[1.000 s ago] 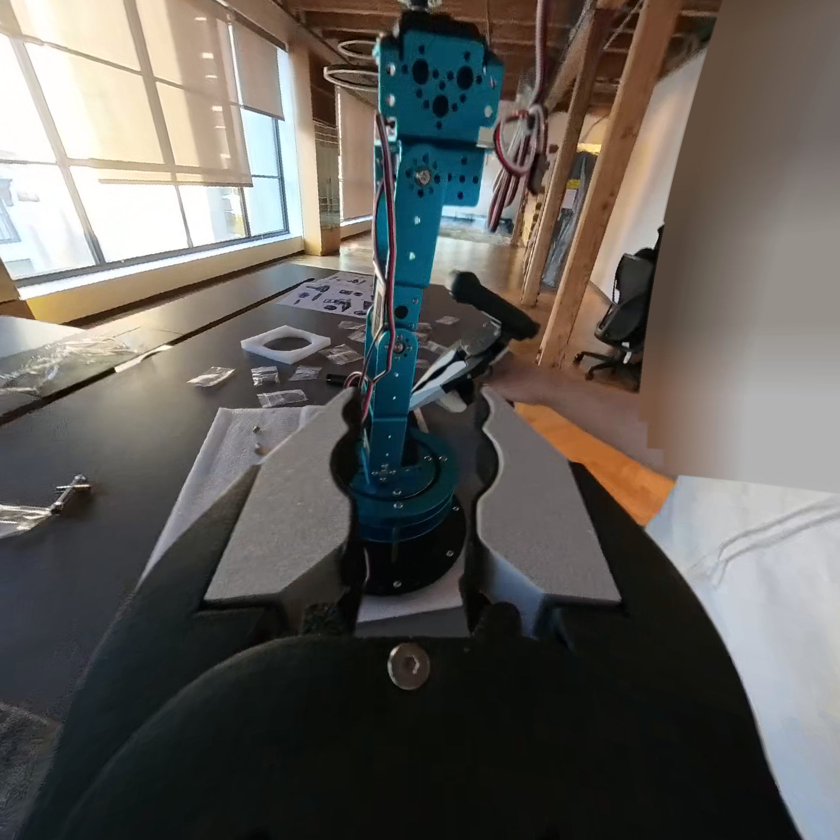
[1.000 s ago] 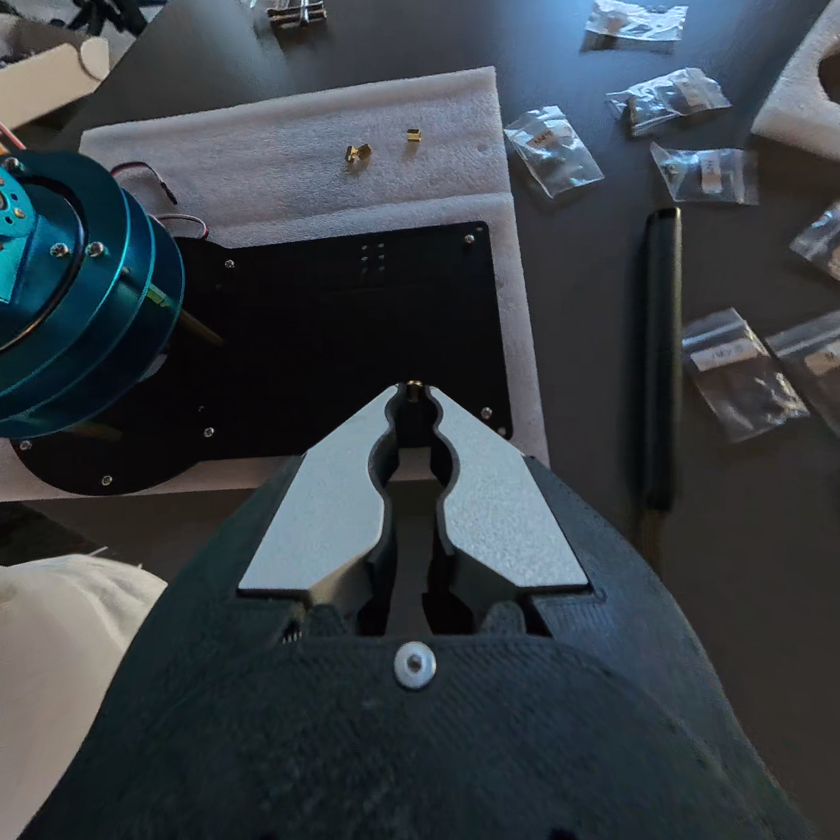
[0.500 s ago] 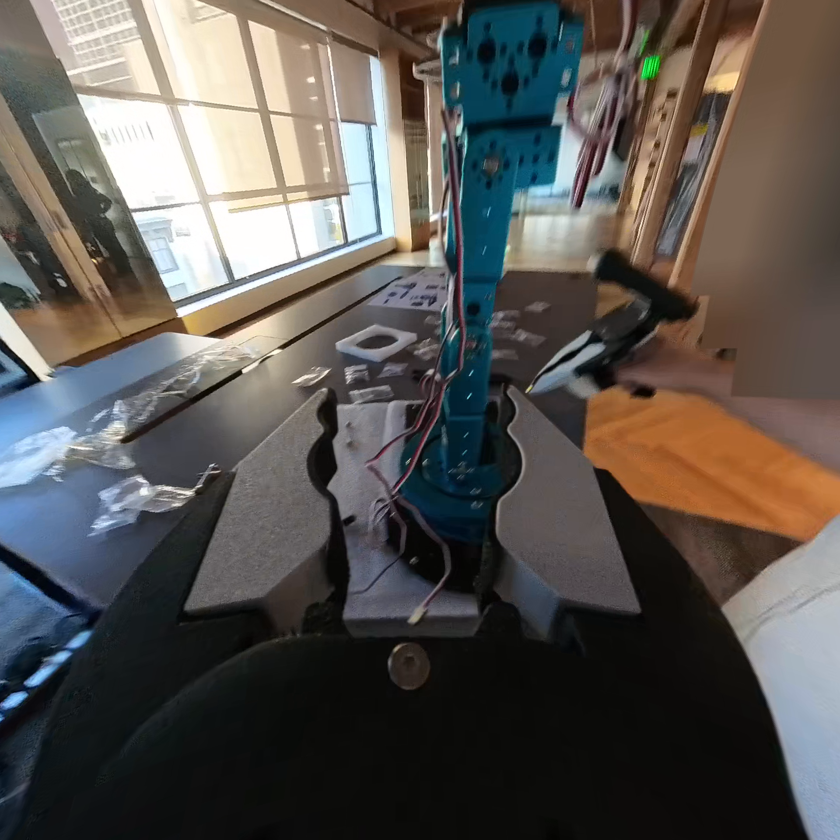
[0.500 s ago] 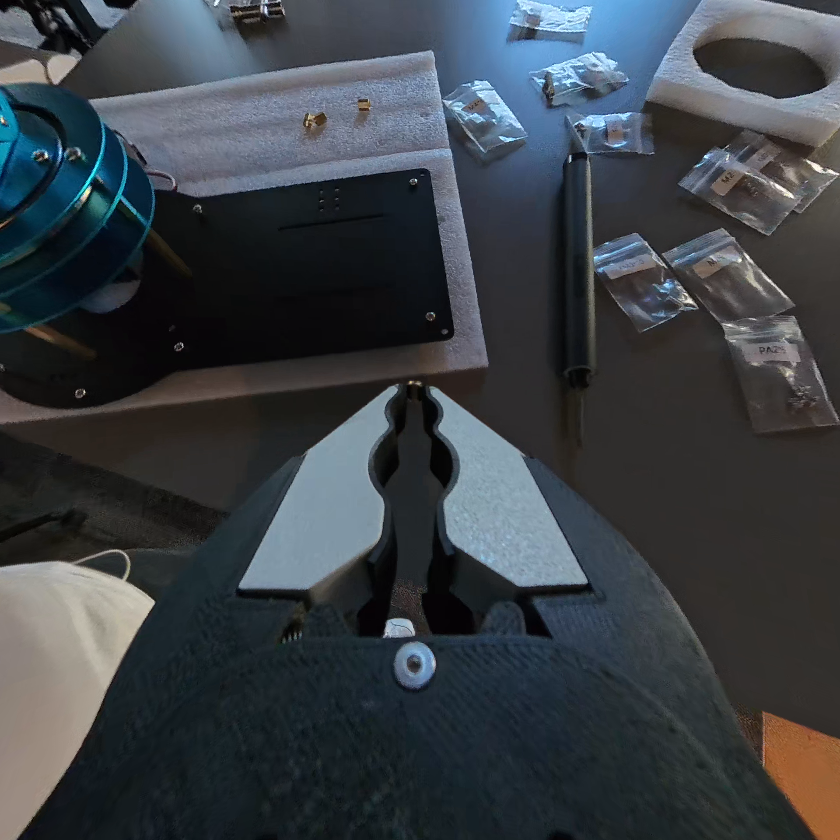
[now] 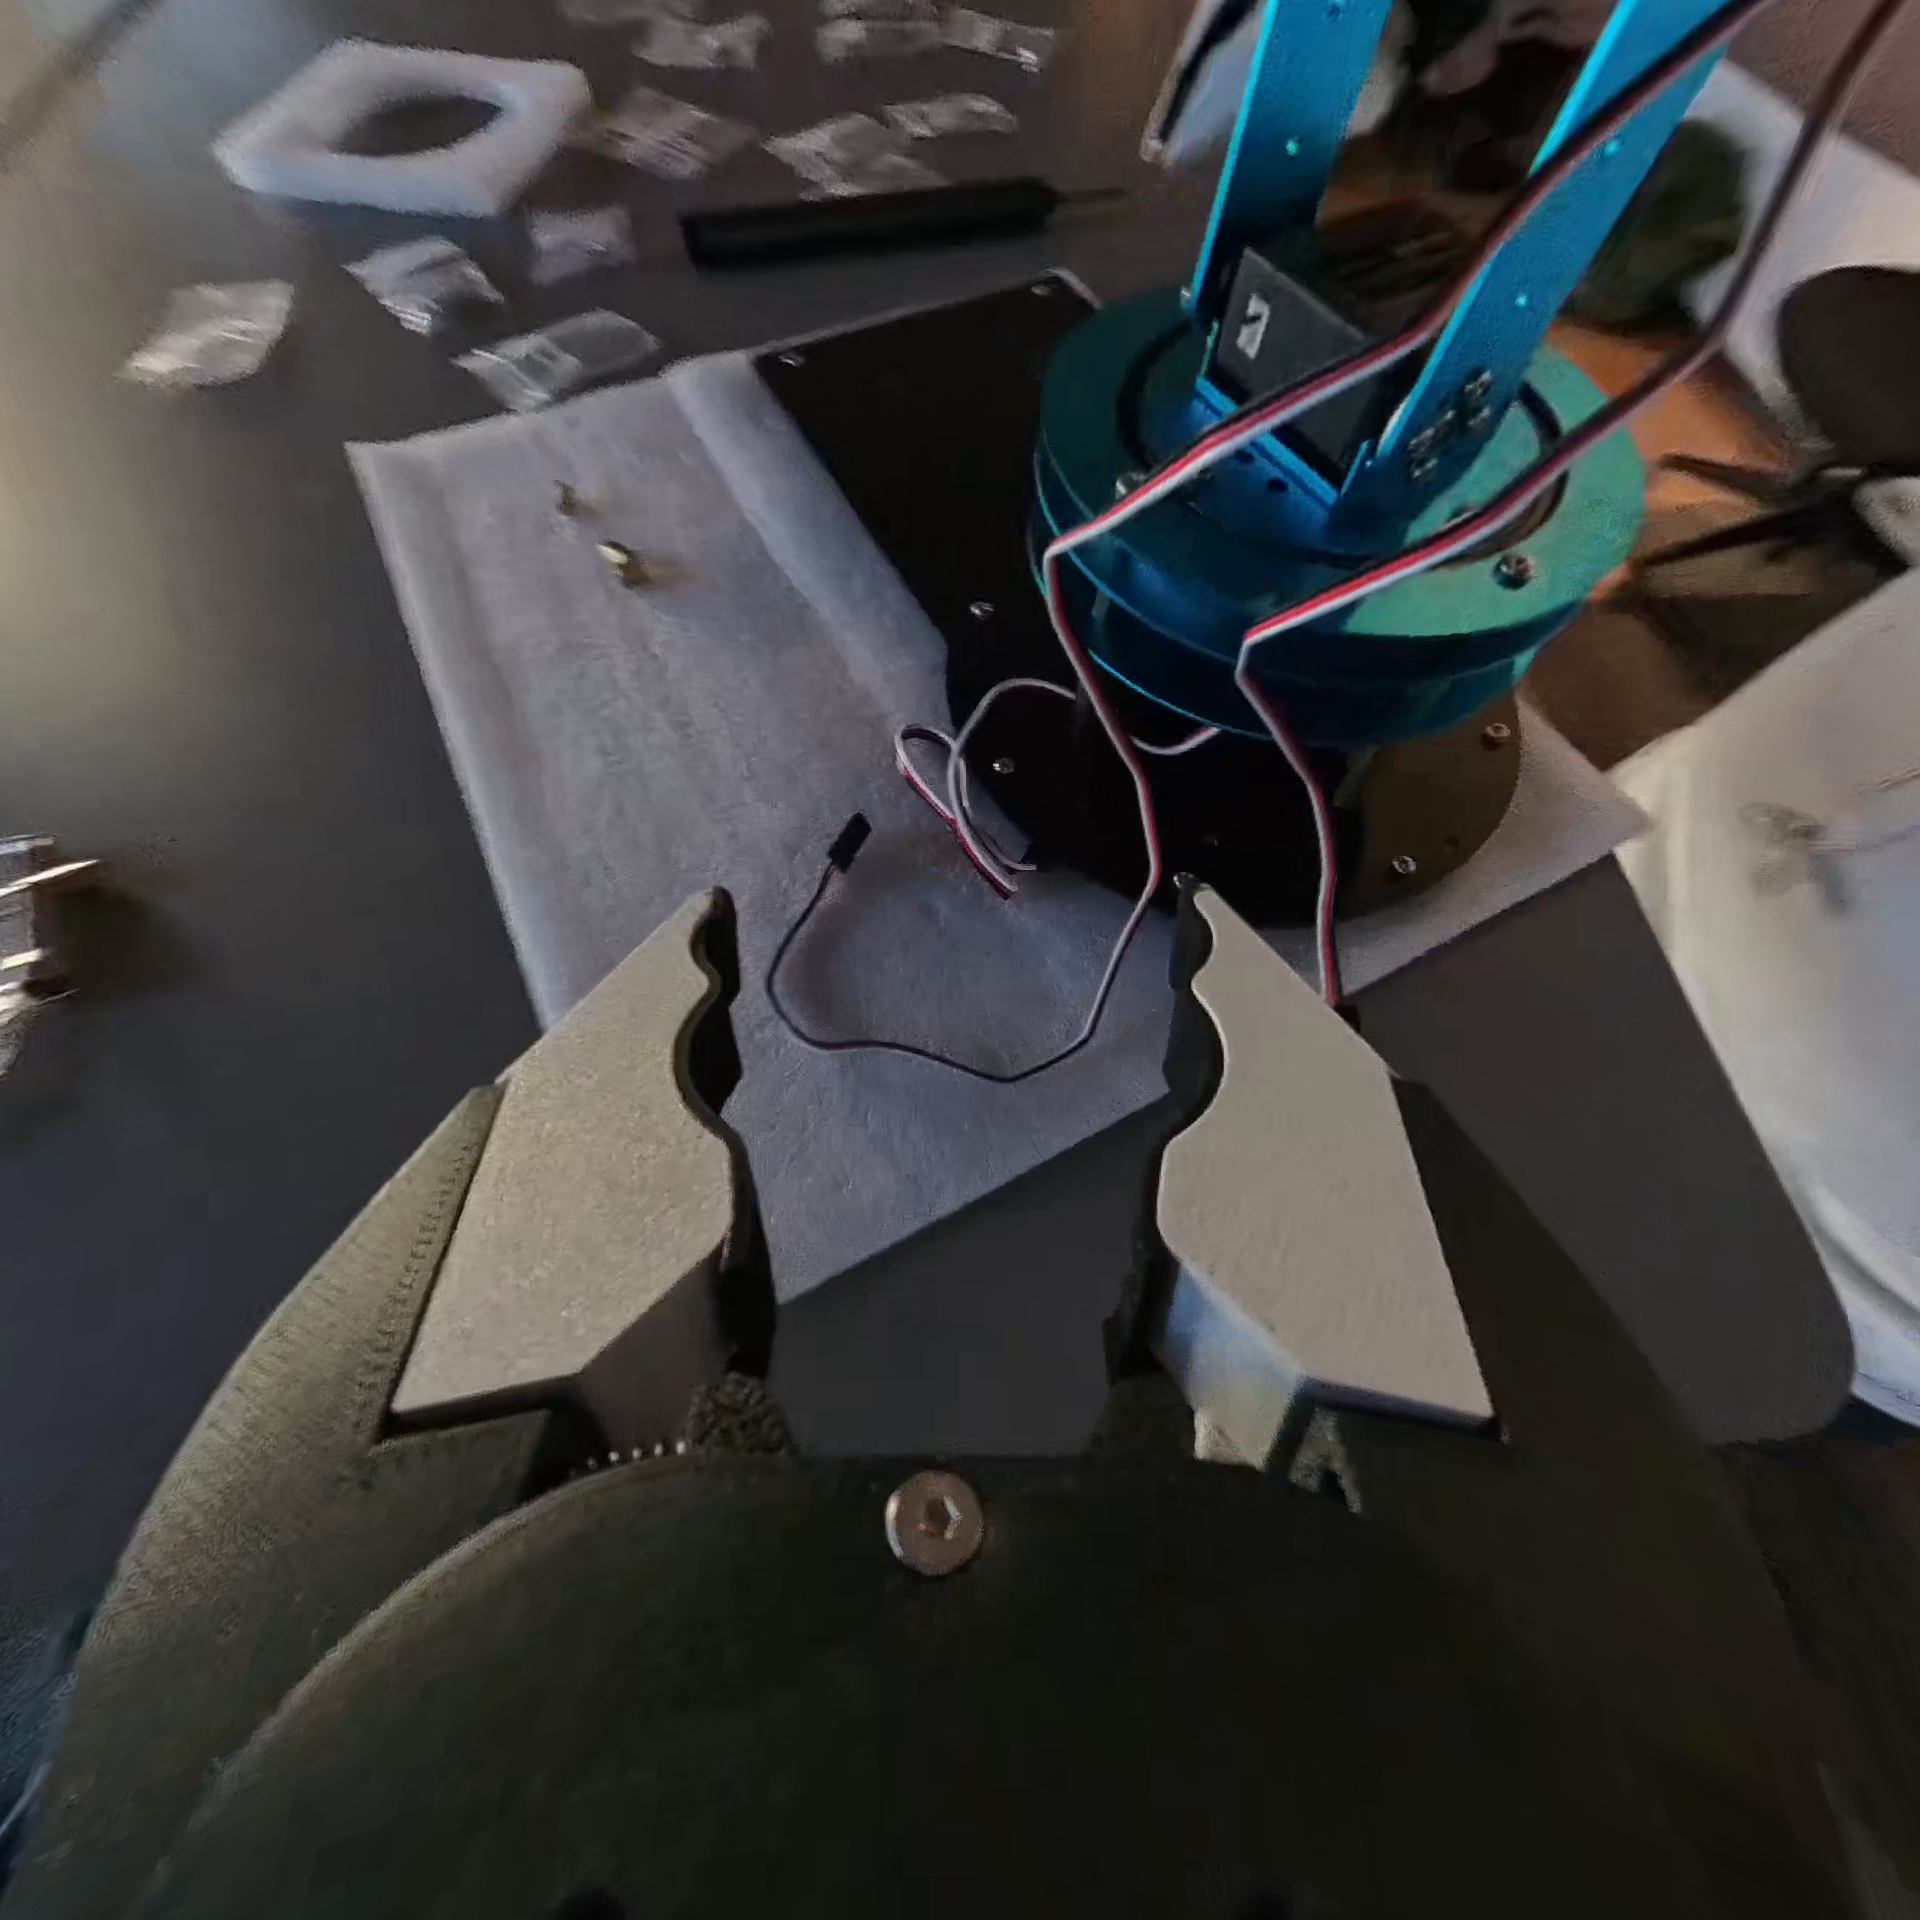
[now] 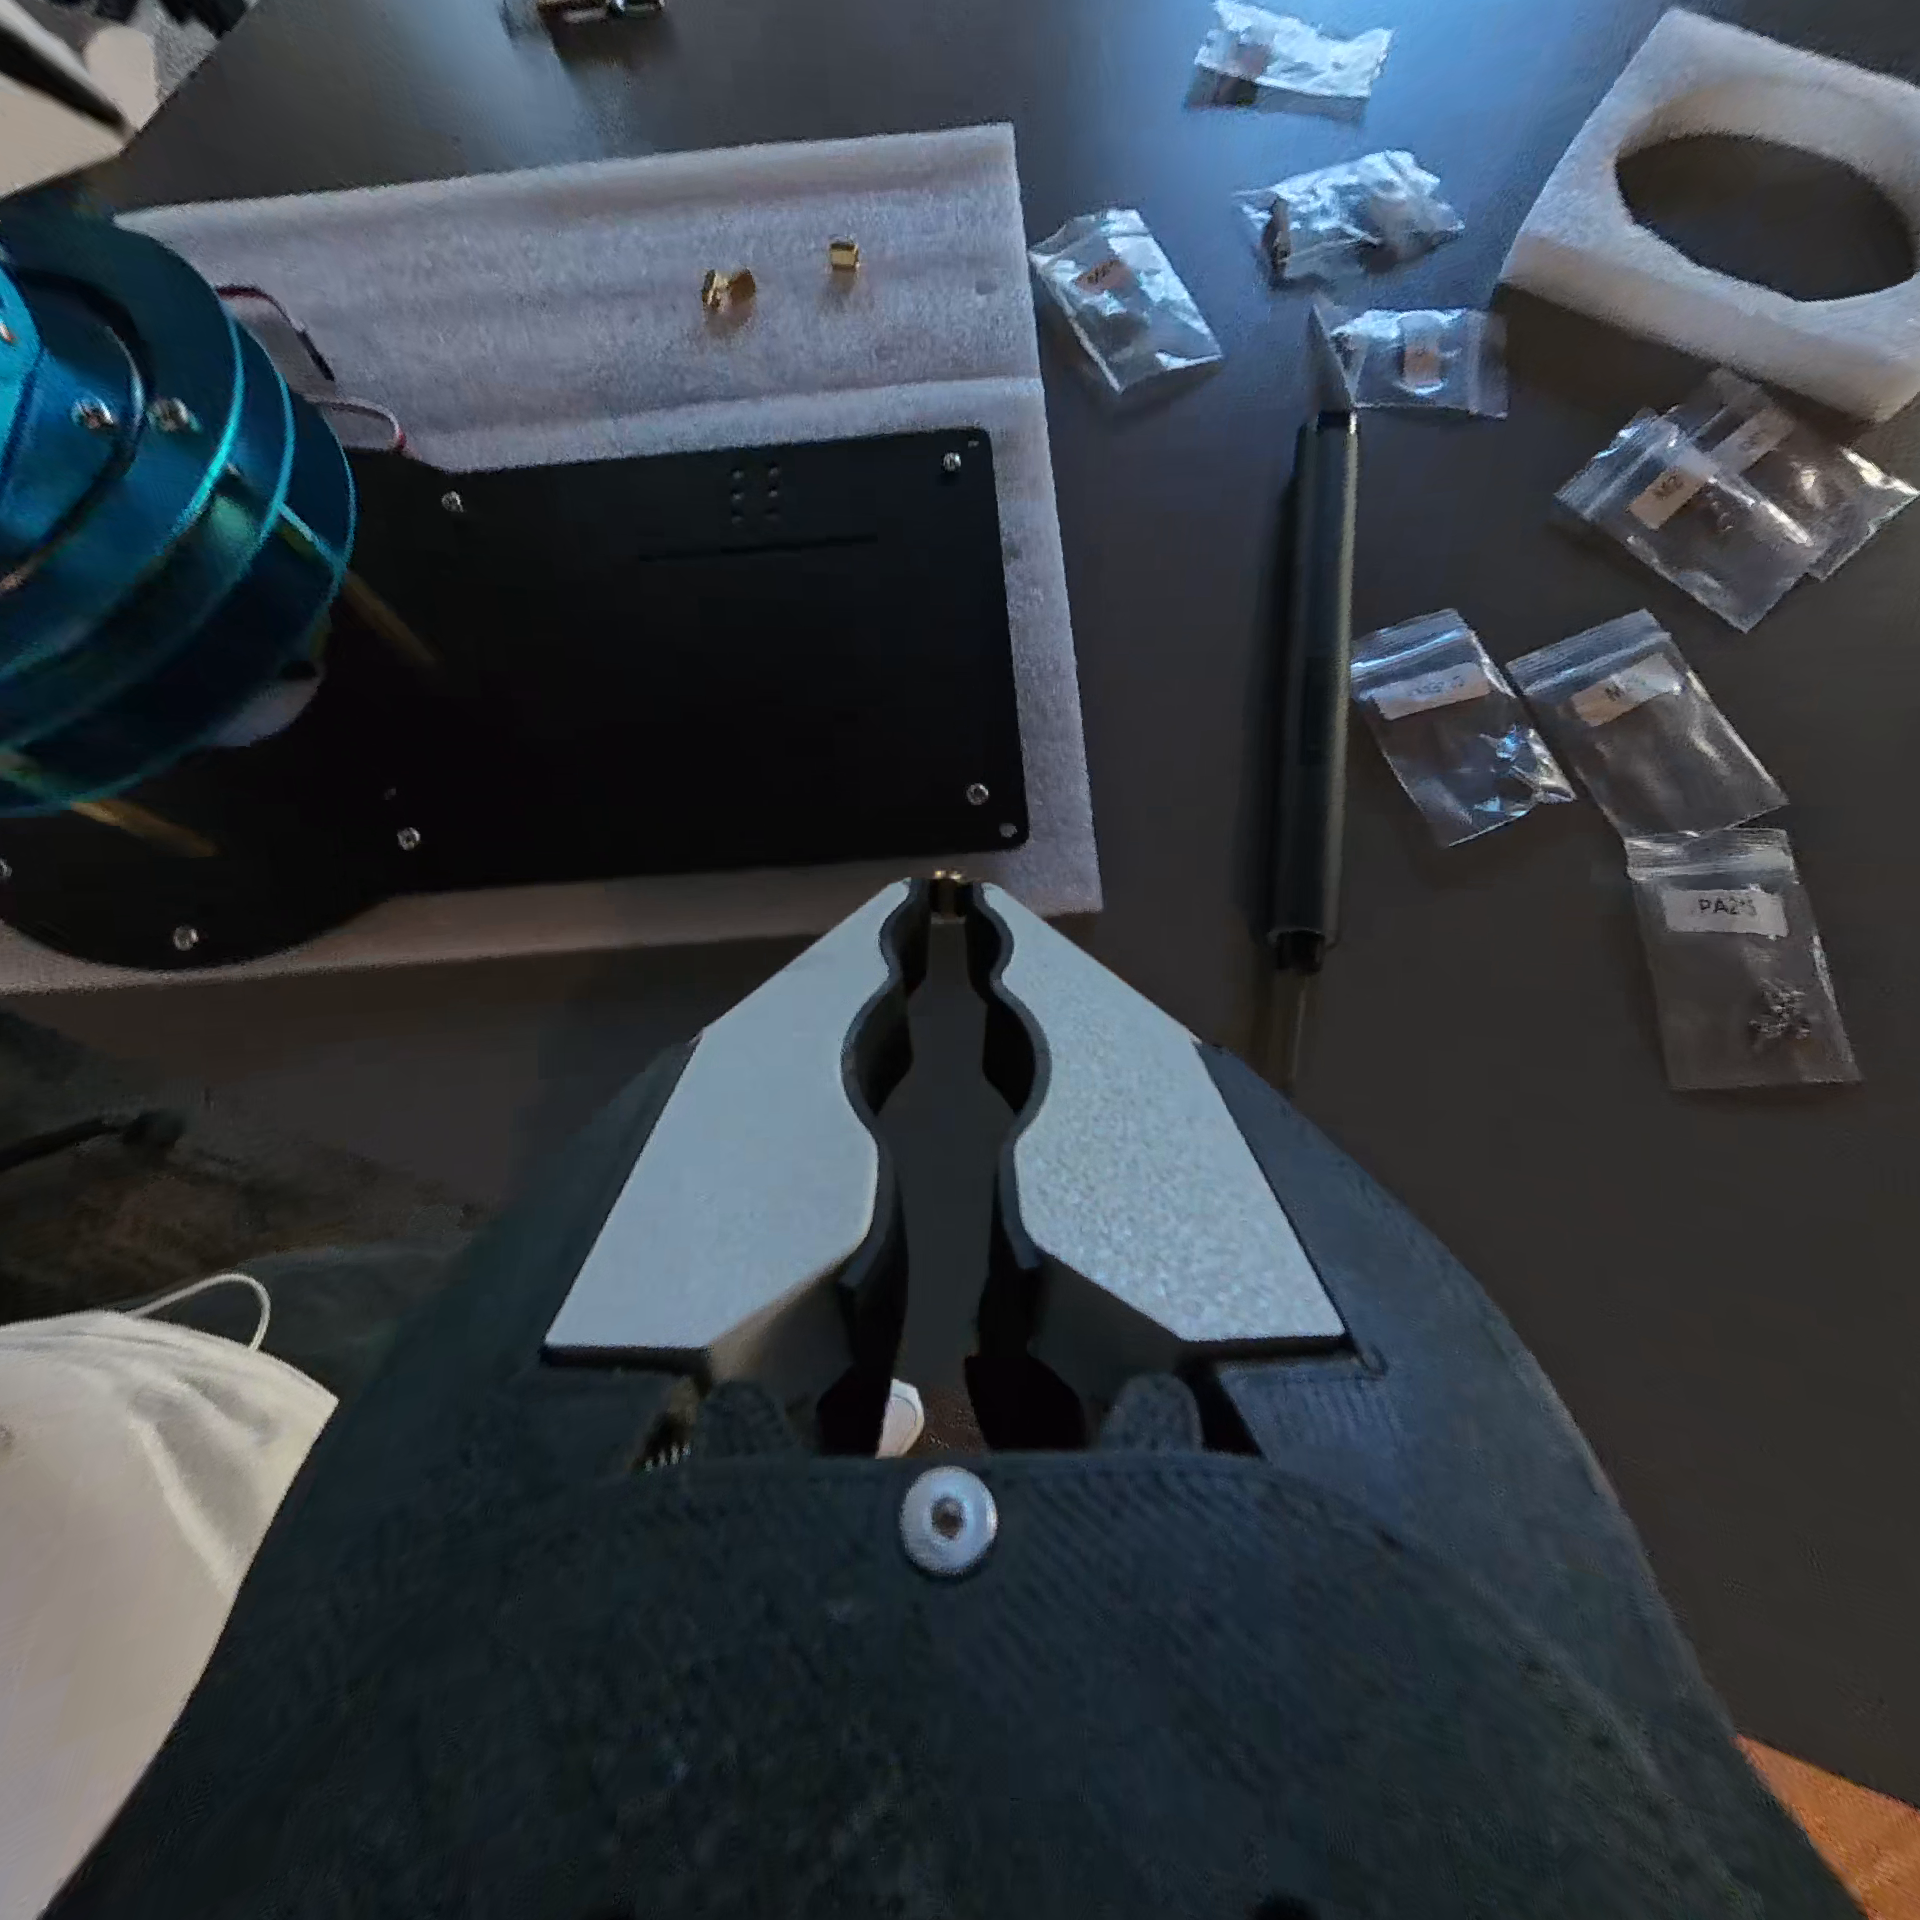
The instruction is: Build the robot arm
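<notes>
We see the left gripper with its fingers spread wide and holding nothing, poised over a white foam sheet on the dark surface. A thin wire with a small black plug lies on the sheet between the fingers. Just beyond stands a blue robot arm on its round base, mounted on a black plate, with red, white and black wires hanging from it.

The right gripper has its fingers clenched on a small brass part at the tips, just off the near edge of the foam sheet. Two more brass parts lie on the sheet. To the right we see a black screwdriver, clear plastic bags and a white foam frame.
</notes>
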